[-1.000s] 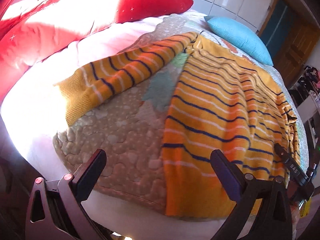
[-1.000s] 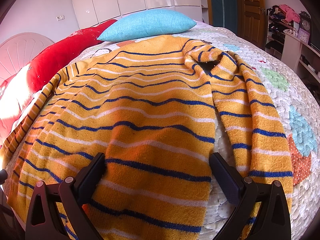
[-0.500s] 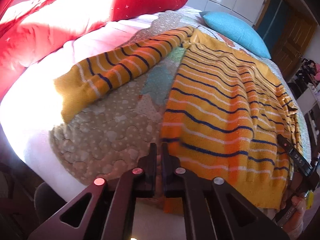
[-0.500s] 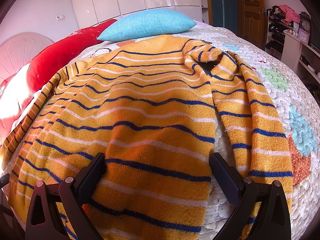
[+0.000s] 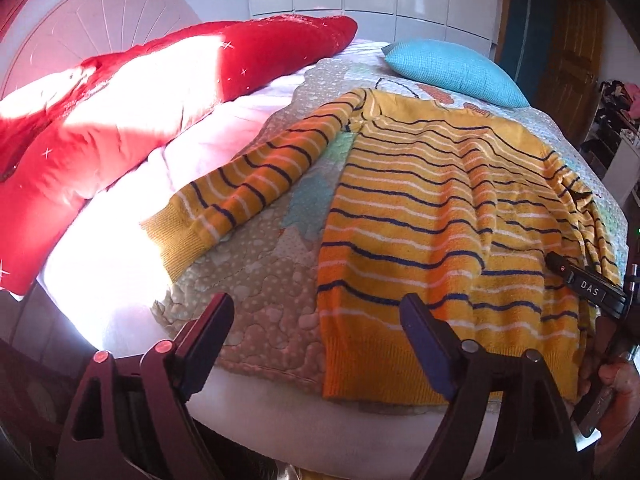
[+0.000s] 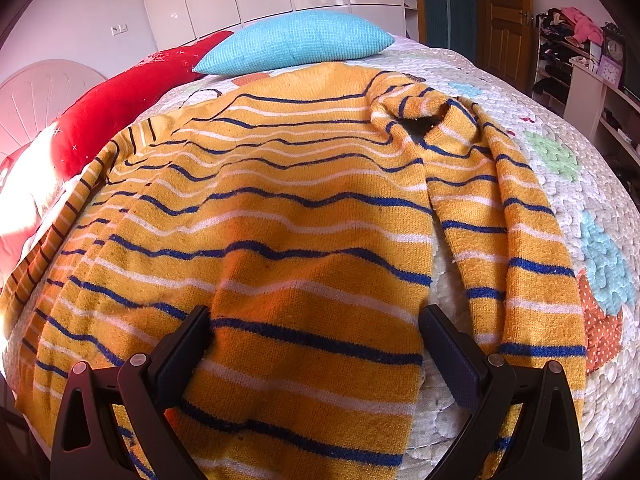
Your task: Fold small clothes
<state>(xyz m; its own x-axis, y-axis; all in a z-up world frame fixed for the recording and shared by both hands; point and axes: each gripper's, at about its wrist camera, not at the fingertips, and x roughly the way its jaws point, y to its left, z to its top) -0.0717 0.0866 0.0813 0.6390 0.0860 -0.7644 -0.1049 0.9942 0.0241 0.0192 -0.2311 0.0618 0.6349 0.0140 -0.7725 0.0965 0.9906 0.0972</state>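
Left gripper (image 5: 316, 320) hangs over the near edge of the bed (image 5: 132, 288), jaws spread wide, having just been opening, with nothing between them: bare quilt (image 5: 256, 300) under the left jaw, the sweater's near-left hem corner just under and beside the right jaw. Striped sweater (image 5: 432, 208) lies flat on the quilt, hem toward the grippers, shoulders toward the blue pillow (image 5: 452, 68); long axis runs away from the grippers up the bed. Left sleeve (image 5: 248, 184) is splayed out up and to the left of the left gripper, cuff toward the red pillow (image 5: 140, 92), well apart from the body panel with quilt showing between. Further right, the right gripper (image 6: 316, 344) sits low over the hem, jaws also wide apart, straddling the right part of the body panel; cloth lies between the jaws, but I judge it unclamped since the pads do not press in. Right sleeve (image 6: 516, 240) runs down alongside the body just right of that gripper, shoulder bunched near the neck opening. Judgement: the coming fold likely turns on the left sleeve, which lies across the garment's axis; the left gripper is the nearer one and would need to travel up-left to the cuff, then carry it rightward onto the body.
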